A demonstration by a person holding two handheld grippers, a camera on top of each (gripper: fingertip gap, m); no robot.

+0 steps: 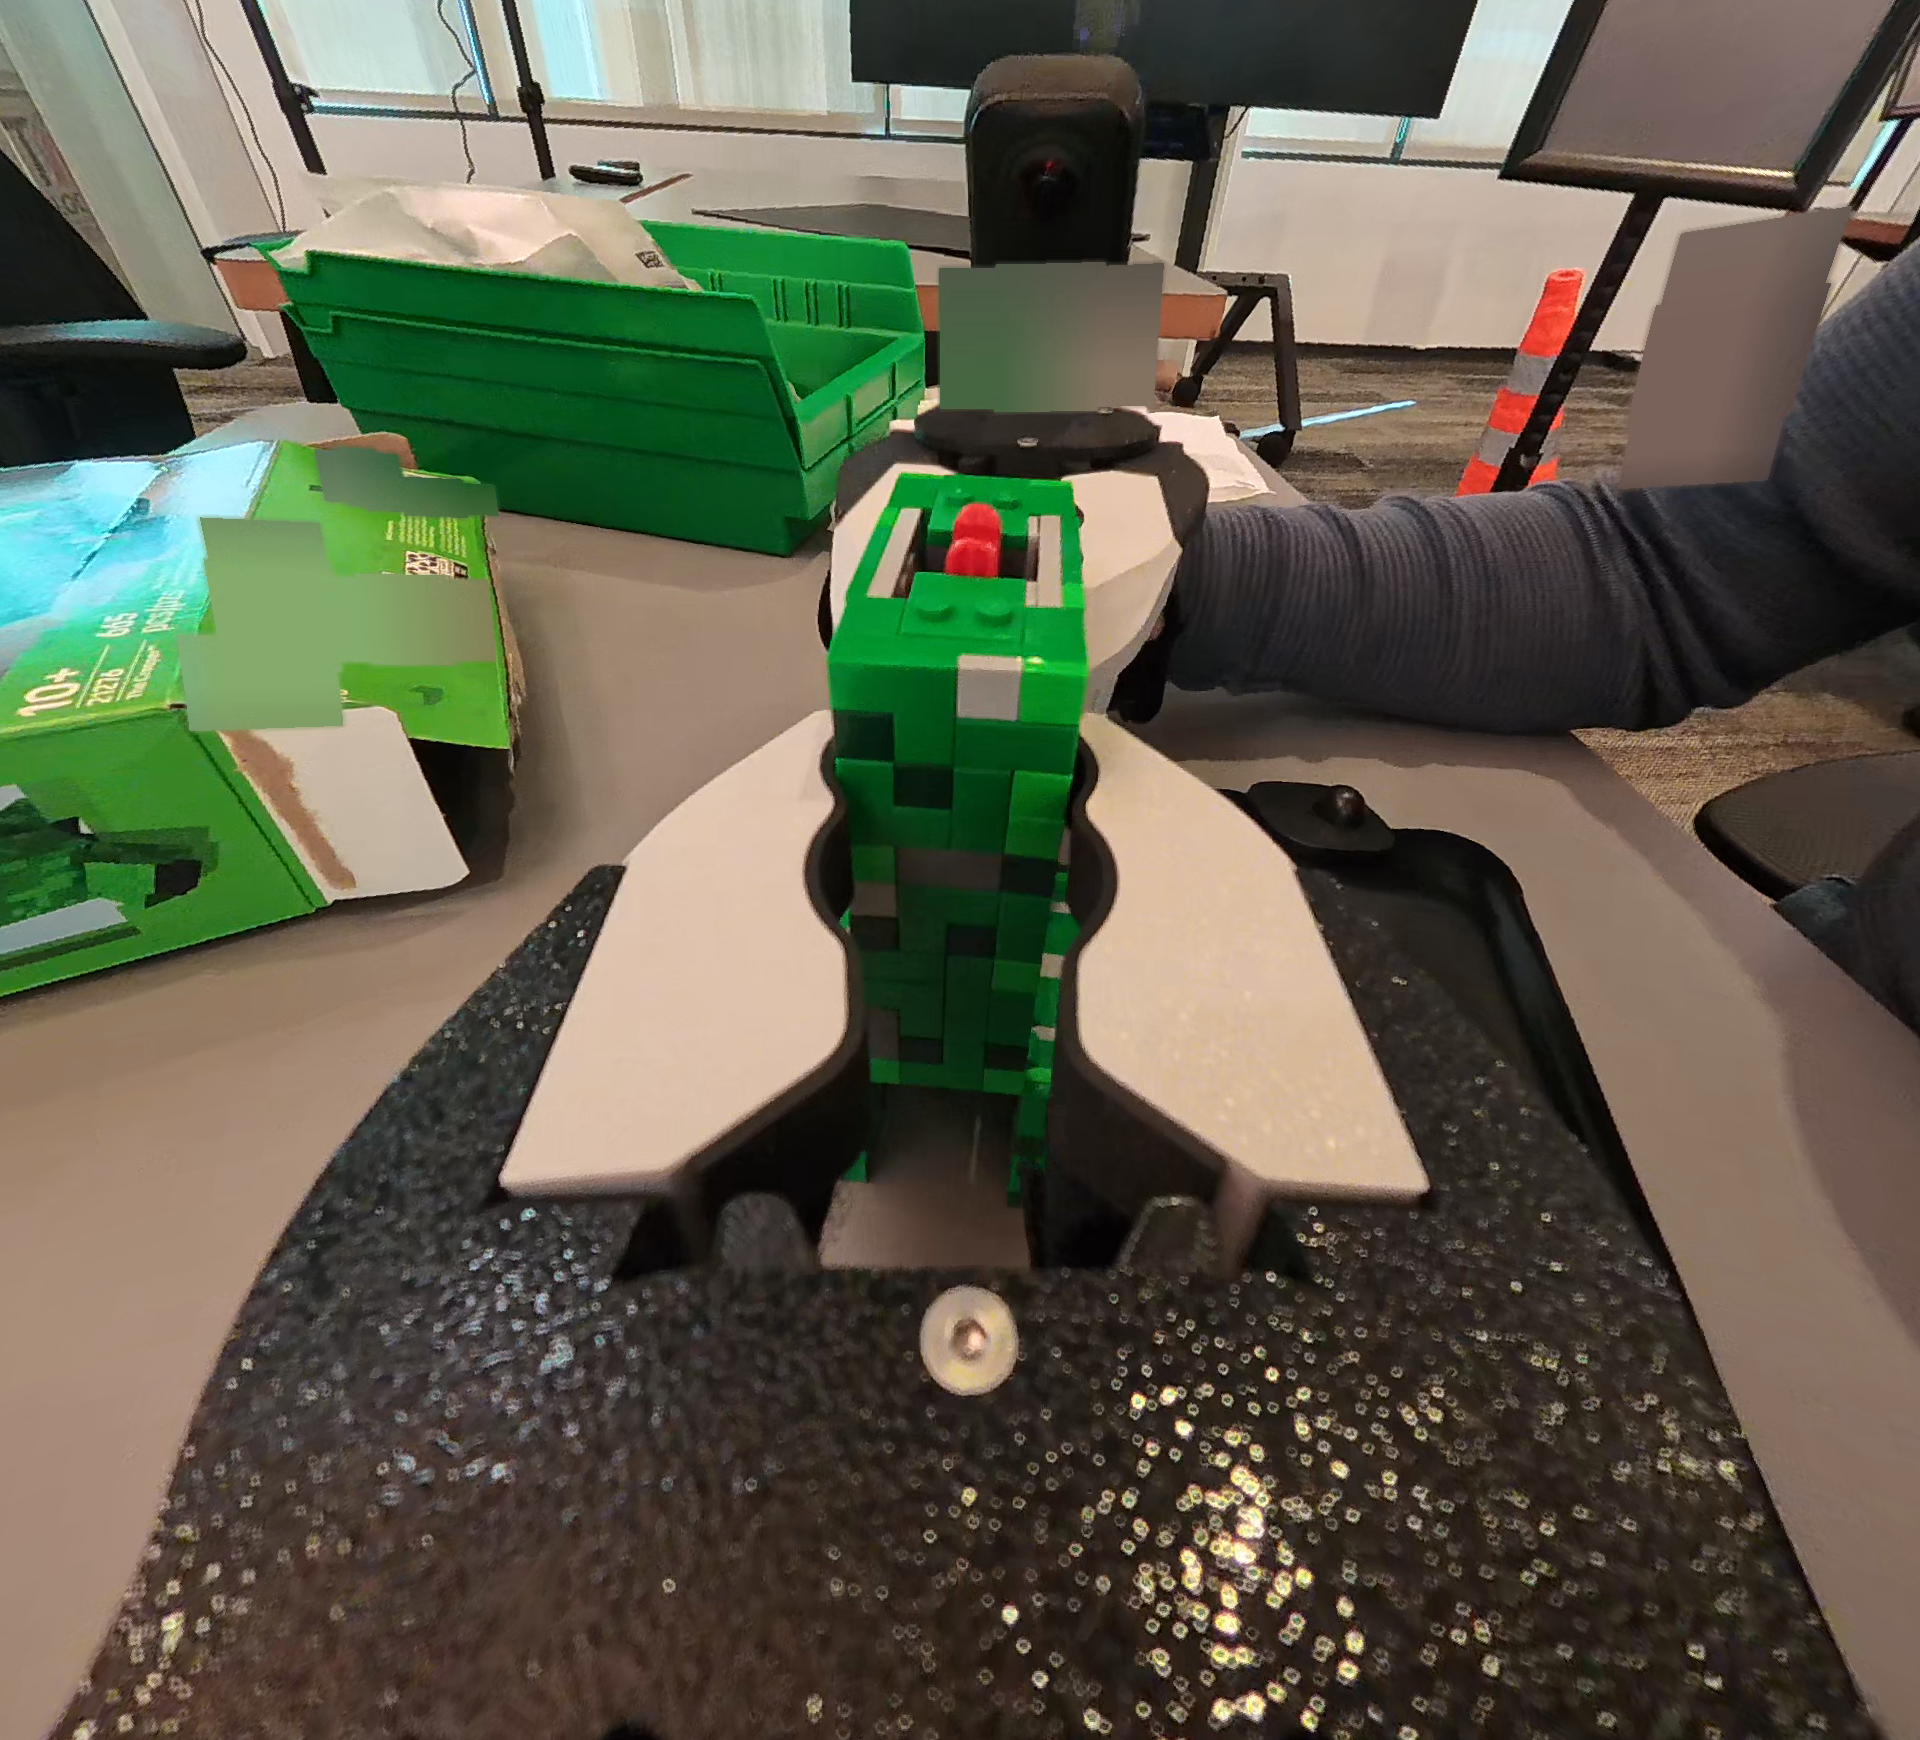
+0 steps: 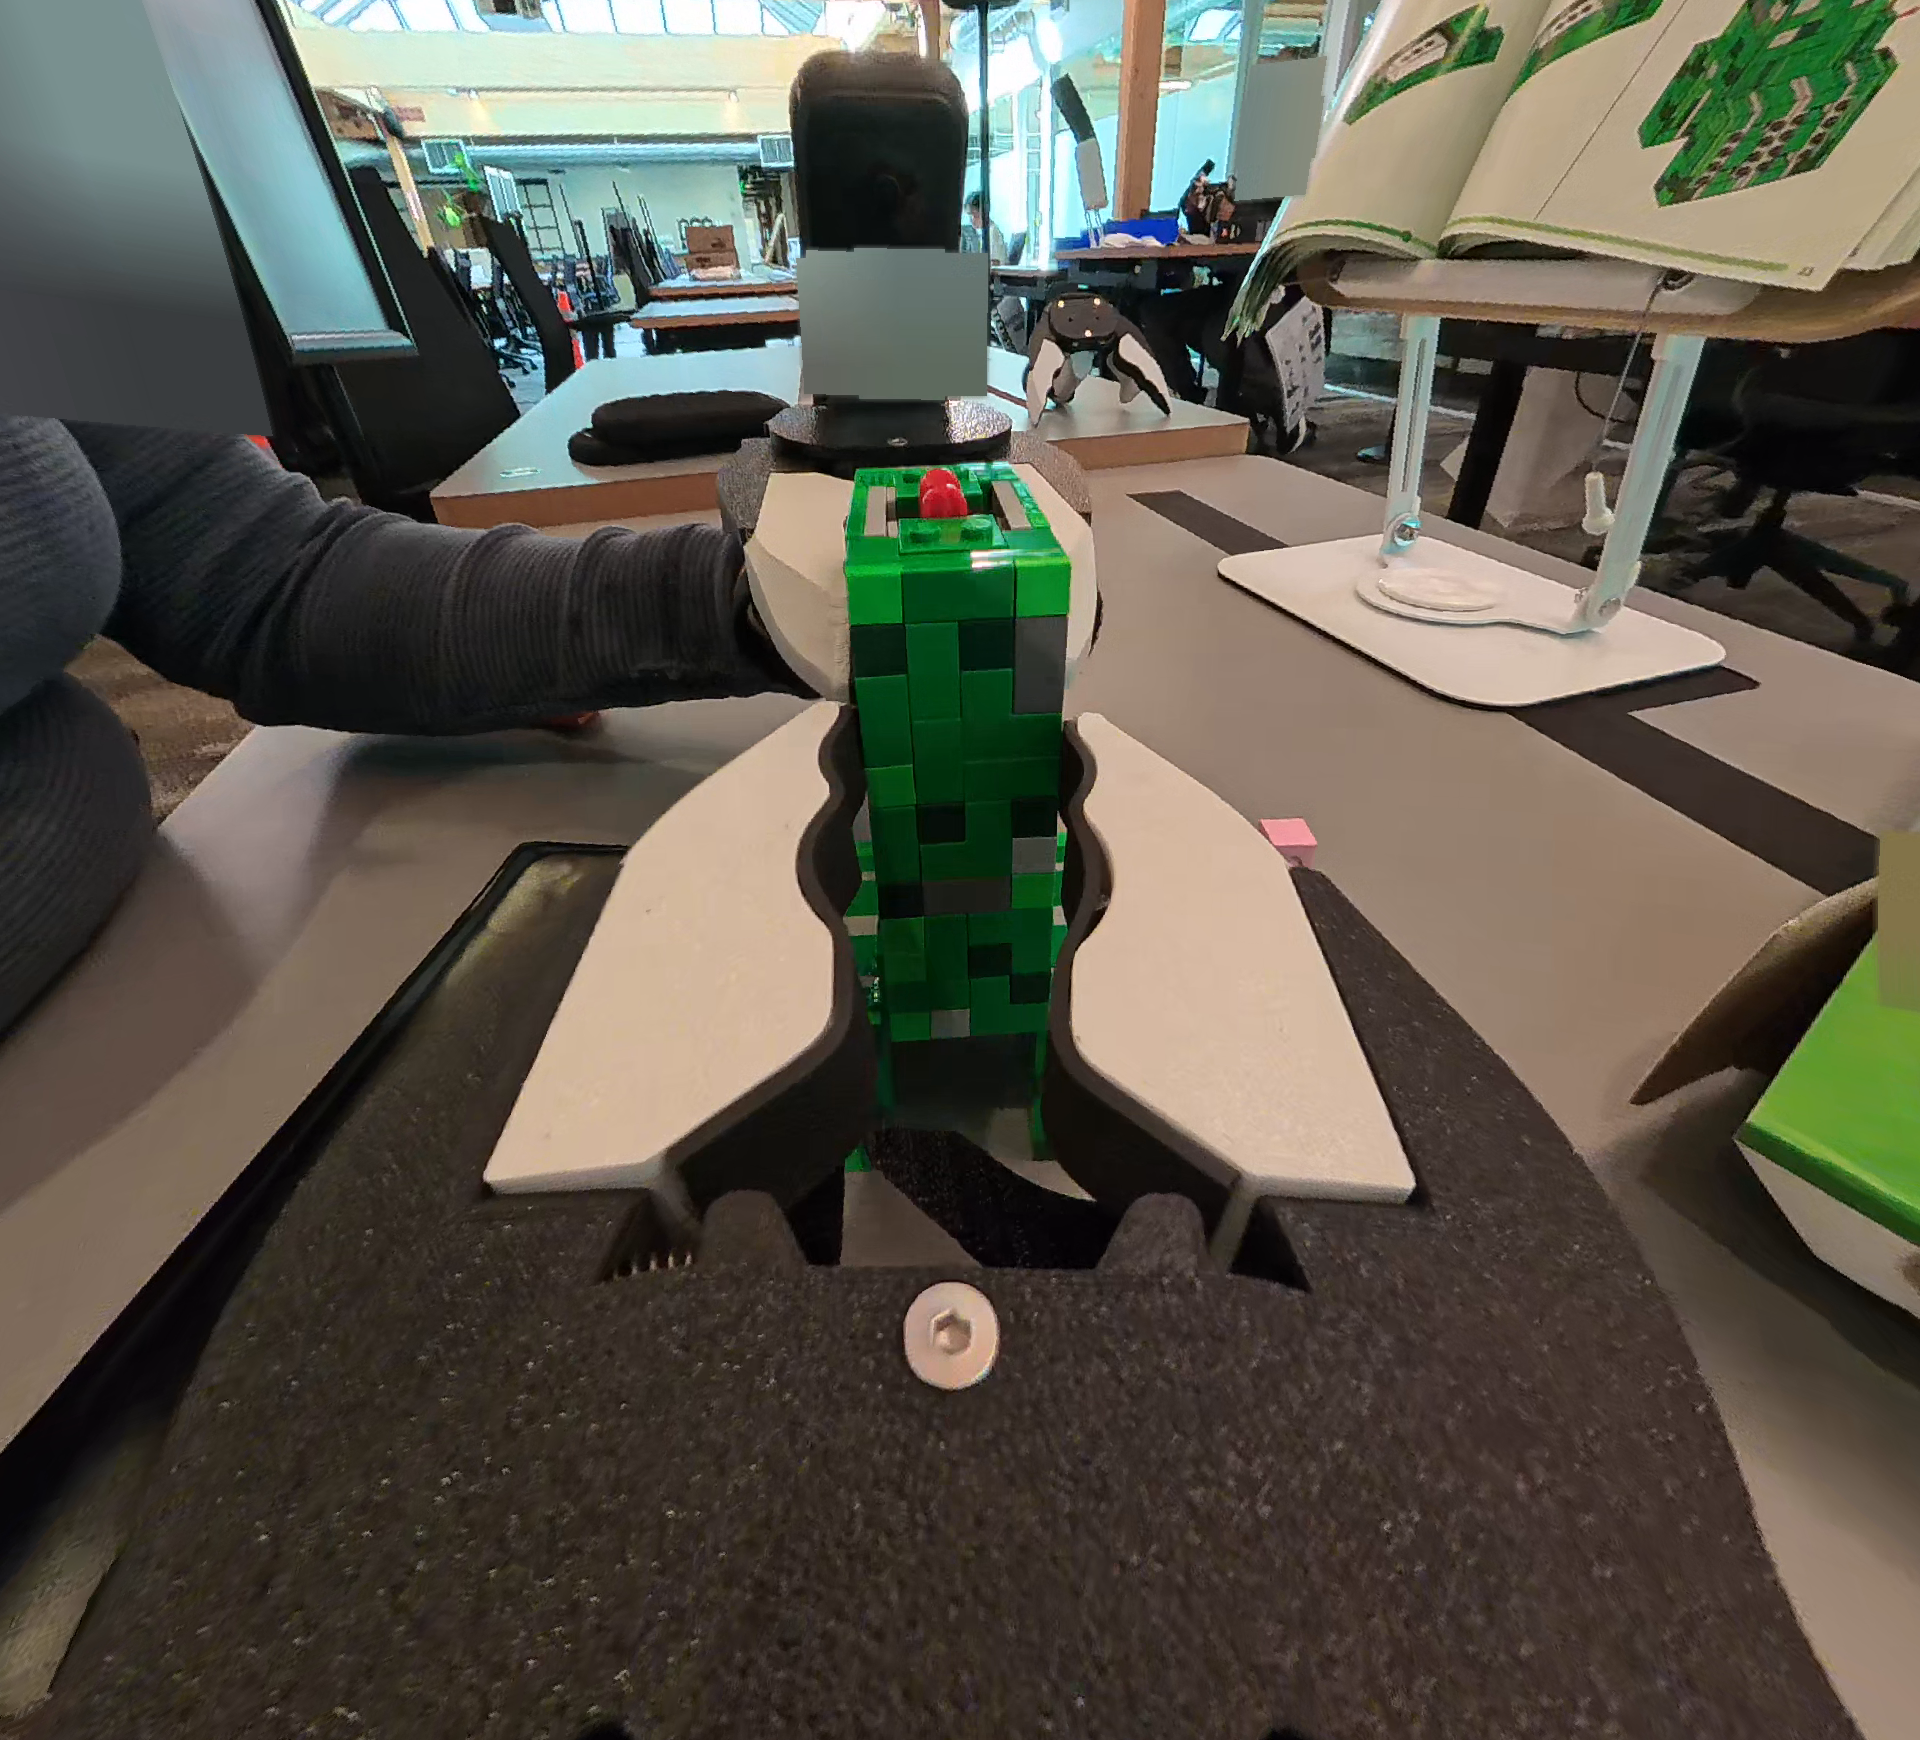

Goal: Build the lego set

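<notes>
A tall tower of green, dark green and grey lego bricks [image 1: 956,911] stands upright between both grippers; it also shows in the right wrist view [image 2: 956,807]. Its open top holds red pieces [image 1: 971,537]. My left gripper [image 1: 956,745] is shut on the tower's sides. My right gripper [image 2: 961,719] is shut on the same tower from the opposite side. Each gripper's white body shows behind the tower in the other's view, the right [image 1: 1132,547] and the left [image 2: 800,589]. The tower's base is hidden behind the fingers.
A green lego box [image 1: 156,755] lies at the left, stacked green bins [image 1: 582,402] behind it. A black tray [image 1: 1455,859] lies under the grippers. An open instruction booklet [image 2: 1610,80] rests on a white stand. A pink brick [image 2: 1288,840] sits on the grey table. A person's sleeved arm [image 1: 1507,610] reaches in. My left and right fingertips are right by each other.
</notes>
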